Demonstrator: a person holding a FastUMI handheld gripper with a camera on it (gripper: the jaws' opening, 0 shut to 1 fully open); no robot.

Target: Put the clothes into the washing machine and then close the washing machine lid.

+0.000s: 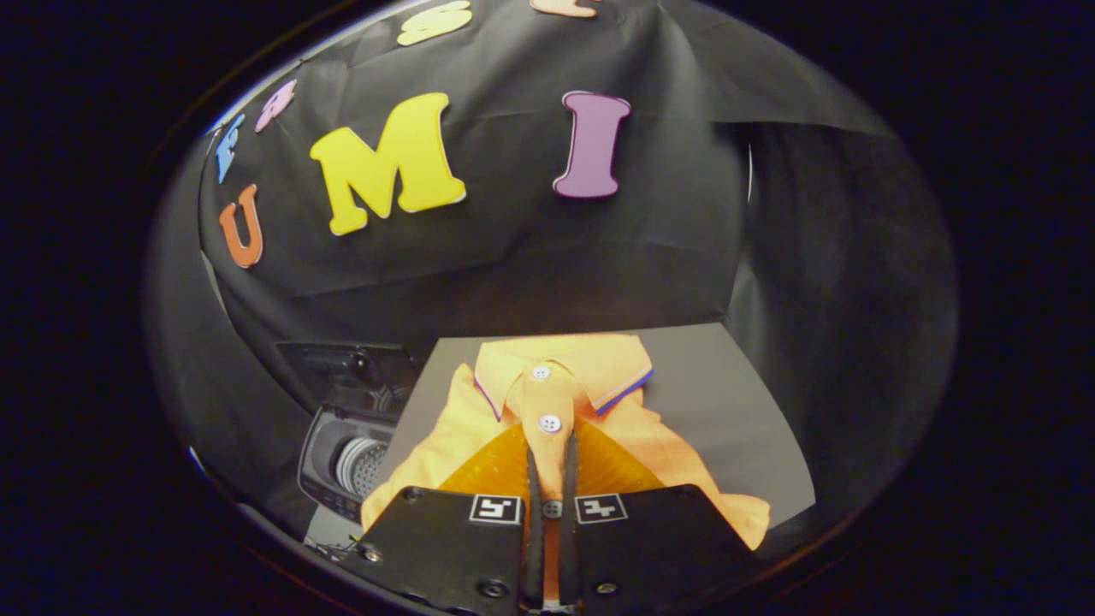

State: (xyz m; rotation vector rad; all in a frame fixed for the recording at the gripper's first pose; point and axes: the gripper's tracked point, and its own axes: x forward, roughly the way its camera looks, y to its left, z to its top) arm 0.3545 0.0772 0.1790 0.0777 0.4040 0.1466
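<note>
An orange polo shirt [599, 364] with white buttons lies on a grey tabletop [710, 402], collar pointing away from me. My gripper [548, 438] sits over the shirt's front, and its two fingers are drawn close together with the button placket pinched between them. Both fingers [505, 466] press on that strip of fabric, just below the second button. A small washing machine [329, 479] stands to the left of the shirt, lower than the tabletop. Its lid [342, 368] is raised and the ribbed drum [359, 466] shows inside.
The black cloth wall hangs close behind the table and wraps round on the right. The grey tabletop ends in a front edge at the right of the shirt's hem [796, 505].
</note>
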